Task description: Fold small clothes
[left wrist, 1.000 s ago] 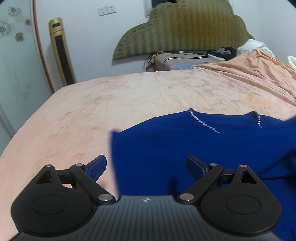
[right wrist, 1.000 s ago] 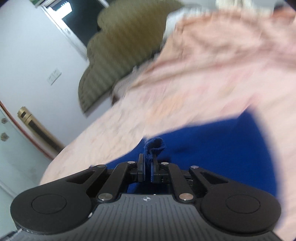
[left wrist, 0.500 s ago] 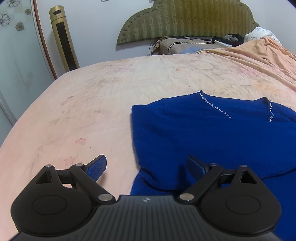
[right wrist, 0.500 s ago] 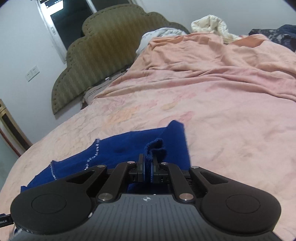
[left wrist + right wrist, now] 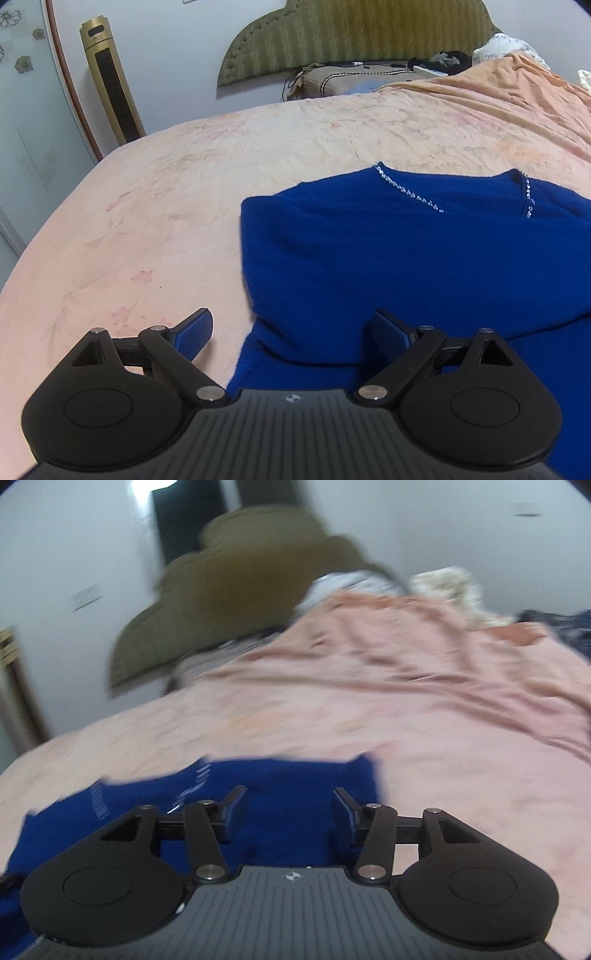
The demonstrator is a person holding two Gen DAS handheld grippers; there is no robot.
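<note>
A royal blue knit top (image 5: pixel 388 258) with a sparkly beaded neckline lies on the pink bed sheet (image 5: pixel 147 206), its left side folded inward with a straight edge. My left gripper (image 5: pixel 291 332) is open and empty, hovering just above the top's lower left edge. In the blurred right wrist view the same top (image 5: pixel 288 782) lies below my right gripper (image 5: pixel 286 805), which is open and empty over the top's right part.
A green padded headboard (image 5: pixel 351 33) and a pillow (image 5: pixel 354 79) stand at the bed's far end. A rumpled peach blanket (image 5: pixel 517 85) lies at the right. A gold tower fan (image 5: pixel 110 81) stands left of the bed.
My right gripper has opened and let go of the blue fabric it was pinching. The top's right side now lies down on the bed. My left gripper stayed open and shifted only slightly.
</note>
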